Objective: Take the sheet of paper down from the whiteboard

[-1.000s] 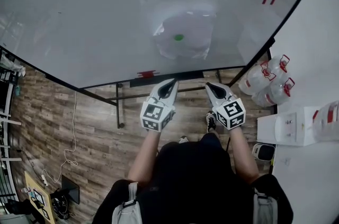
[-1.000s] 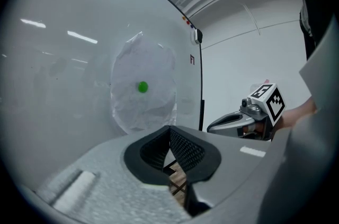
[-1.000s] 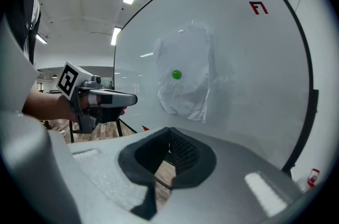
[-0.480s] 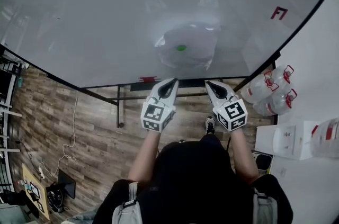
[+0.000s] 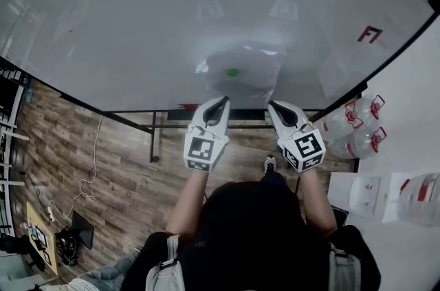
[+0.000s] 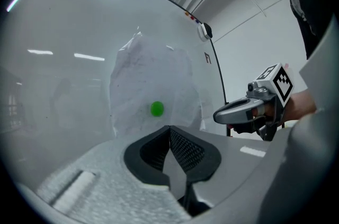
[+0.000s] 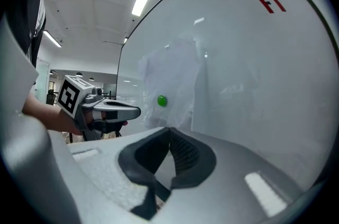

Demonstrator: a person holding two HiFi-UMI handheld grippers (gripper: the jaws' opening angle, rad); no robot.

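A large white whiteboard with a thin black frame [image 5: 124, 21] is seen filling the upper part of the head view, and a brown wood-plank floor [image 5: 103, 166] is seen beneath its lower edge. Two clear plastic water bottles with red handles [image 5: 354, 124] are stood on the floor by the board's right-hand corner. A crinkled, pale, half-translucent sheet of paper [image 5: 254, 69] is found on the lower middle part of the board, where it is pinned flat by a small round green magnet [image 5: 232, 72] set left of the sheet's centre. The white left gripper with its marker cube [image 5: 223, 101] and the matching white right gripper [image 5: 273, 105] are held side by side and apart from one another, just below the sheet's lower edge, each pointed toward the board. The jaws of the left gripper are seen pressed together in its own view, with nothing held between the dark ribbed pads; the same is seen of the right gripper, whose jaws are likewise closed on nothing. The sheet and the magnet are seen ahead of both pairs of tips; whether either tip touches the paper cannot be told. A small red angular mark [image 5: 370, 34] is drawn on the board well to the right of the sheet.
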